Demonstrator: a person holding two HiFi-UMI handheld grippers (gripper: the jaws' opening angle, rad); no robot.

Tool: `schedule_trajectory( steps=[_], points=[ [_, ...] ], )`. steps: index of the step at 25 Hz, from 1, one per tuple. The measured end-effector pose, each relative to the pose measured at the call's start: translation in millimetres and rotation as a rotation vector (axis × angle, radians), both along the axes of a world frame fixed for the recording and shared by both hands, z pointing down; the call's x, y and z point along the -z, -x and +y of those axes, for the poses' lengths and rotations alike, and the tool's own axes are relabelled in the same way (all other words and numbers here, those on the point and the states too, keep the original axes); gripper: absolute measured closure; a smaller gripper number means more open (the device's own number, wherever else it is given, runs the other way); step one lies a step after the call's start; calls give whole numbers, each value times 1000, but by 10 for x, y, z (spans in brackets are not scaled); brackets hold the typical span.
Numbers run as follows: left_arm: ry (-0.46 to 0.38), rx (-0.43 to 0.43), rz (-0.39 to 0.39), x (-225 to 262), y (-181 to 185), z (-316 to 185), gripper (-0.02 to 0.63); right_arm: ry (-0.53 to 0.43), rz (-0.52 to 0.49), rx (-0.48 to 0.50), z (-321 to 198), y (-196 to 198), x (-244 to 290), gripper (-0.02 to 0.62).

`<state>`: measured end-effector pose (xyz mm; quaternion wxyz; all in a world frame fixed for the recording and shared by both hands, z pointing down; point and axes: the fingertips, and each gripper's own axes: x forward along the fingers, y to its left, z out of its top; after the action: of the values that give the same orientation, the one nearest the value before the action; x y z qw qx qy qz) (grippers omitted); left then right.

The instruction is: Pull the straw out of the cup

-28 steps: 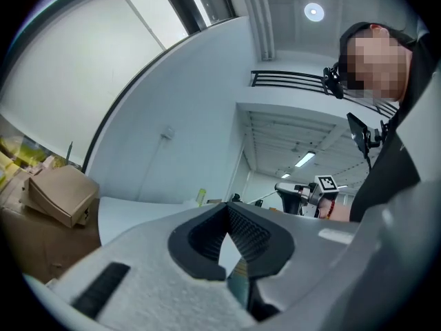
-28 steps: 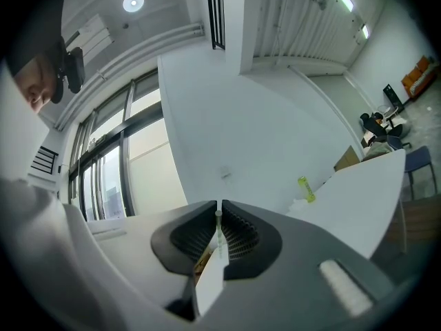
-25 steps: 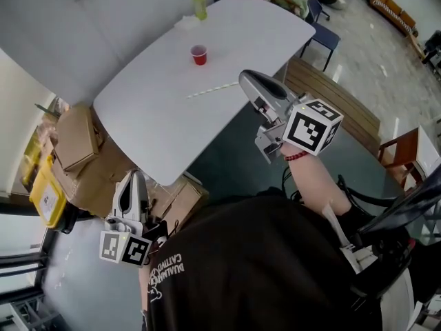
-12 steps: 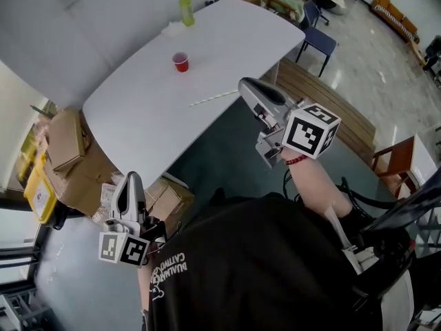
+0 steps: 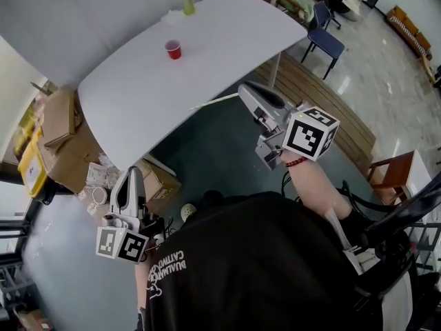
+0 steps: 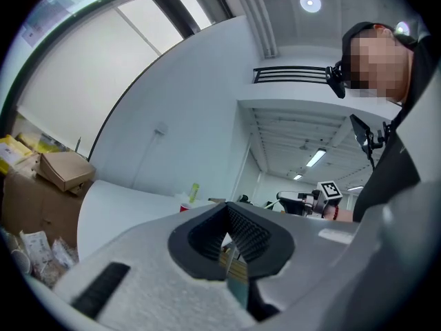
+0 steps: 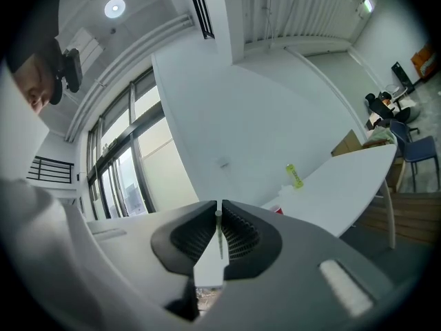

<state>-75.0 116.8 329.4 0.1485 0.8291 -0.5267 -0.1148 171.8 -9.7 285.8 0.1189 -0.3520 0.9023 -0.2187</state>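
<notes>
Two grippers, right gripper (image 5: 245, 92) jaws clamped on the straw (image 5: 215, 101), which sticks out past their tips, cup (image 5: 173, 49) on the table (image 5: 227, 40) well beyond them, left gripper (image 5: 131, 176) jaws pressed together, nothing between them.

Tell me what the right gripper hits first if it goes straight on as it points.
Probably nothing near: the right gripper, shut on the straw, aims past the table at the white wall; depth unclear.
</notes>
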Motion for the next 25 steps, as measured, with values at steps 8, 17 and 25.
schedule_trajectory(
  steps=[8, 17, 25],
  points=[
    [31, 46, 0, -158, -153, 186, 603, 7, 5, 51, 59, -81, -152, 565],
    [47, 69, -9, -196, -245, 297, 603, 17, 27, 79, 114, -143, -259, 566],
    [51, 72, -11, -152, -191, 276, 603, 22, 27, 81, 62, -88, -233, 566]
  ],
)
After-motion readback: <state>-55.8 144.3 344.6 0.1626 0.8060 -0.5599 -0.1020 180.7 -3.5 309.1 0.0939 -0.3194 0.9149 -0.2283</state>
